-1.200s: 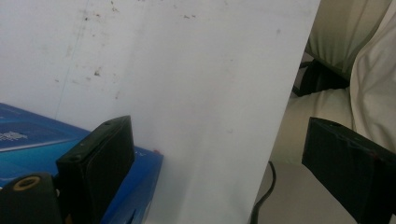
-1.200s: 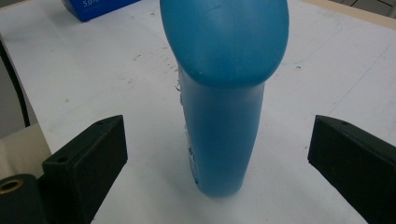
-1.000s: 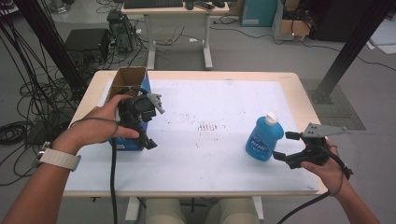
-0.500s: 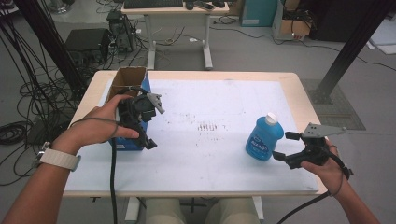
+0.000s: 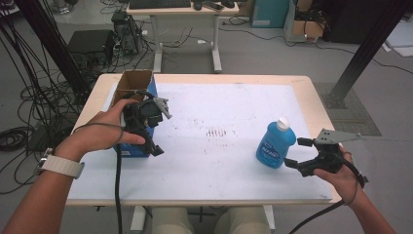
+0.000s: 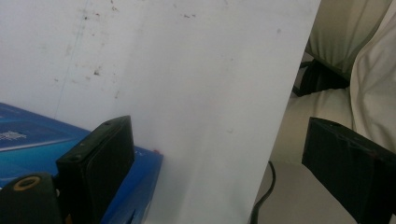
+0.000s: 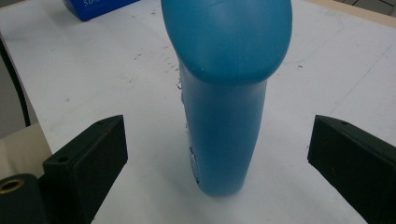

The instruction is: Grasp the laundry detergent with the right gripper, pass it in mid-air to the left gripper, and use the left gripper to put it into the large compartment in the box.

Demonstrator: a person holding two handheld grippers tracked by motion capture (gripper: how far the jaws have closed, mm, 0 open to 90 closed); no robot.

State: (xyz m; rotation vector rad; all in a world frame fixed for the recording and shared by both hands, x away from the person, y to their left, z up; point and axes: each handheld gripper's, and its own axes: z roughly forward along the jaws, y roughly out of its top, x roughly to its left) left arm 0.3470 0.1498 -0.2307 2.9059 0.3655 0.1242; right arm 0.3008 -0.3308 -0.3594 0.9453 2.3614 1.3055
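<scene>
Bottle (image 7: 224, 93) cap cut off above open fingers.

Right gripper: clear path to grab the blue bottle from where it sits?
Probably yes. The right gripper is open, and the blue bottle stands upright centred between its fingers, with bare table around it.

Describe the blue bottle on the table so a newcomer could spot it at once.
Start at the white-topped table and look to its right side, near the front edge. There the blue bottle stands upright, just ahead of the open right gripper. Its white cap and rounded translucent body set it apart from the blue cardboard box, open-topped, at the far left.
</scene>
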